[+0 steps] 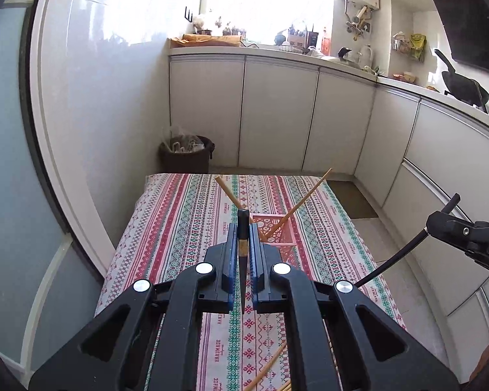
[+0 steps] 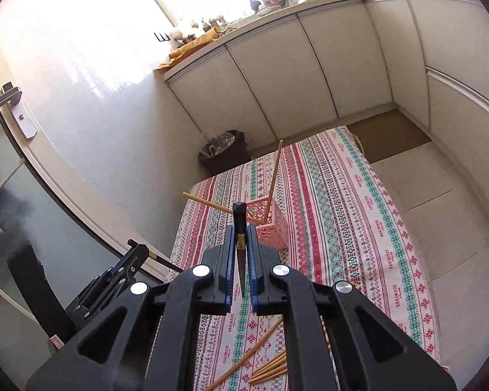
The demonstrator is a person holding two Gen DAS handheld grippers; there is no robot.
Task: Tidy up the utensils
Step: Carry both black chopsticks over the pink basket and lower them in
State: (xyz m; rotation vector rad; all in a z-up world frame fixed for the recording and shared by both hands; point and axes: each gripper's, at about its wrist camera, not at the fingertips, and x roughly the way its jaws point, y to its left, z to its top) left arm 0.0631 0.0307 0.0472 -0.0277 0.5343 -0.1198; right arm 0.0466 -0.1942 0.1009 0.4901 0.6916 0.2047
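A pink lattice holder (image 1: 277, 233) (image 2: 267, 224) stands on the striped tablecloth with two wooden chopsticks (image 1: 304, 200) (image 2: 274, 176) leaning out of it. My left gripper (image 1: 243, 228) is shut on a black chopstick (image 1: 243, 247), held above the cloth just before the holder. My right gripper (image 2: 241, 231) is shut on another black chopstick (image 2: 240, 251), also just before the holder. The right gripper shows at the right edge of the left wrist view (image 1: 453, 224). The left gripper shows low left in the right wrist view (image 2: 137, 254). Several loose wooden chopsticks (image 2: 264, 358) (image 1: 270, 365) lie near the front.
The table (image 2: 358, 228) stands in a kitchen corner. A dark trash bin (image 1: 185, 153) (image 2: 225, 153) sits on the floor beyond its far left corner. White cabinets (image 1: 277, 114) run along the back and right. A door with a metal handle (image 2: 3, 101) is at the left.
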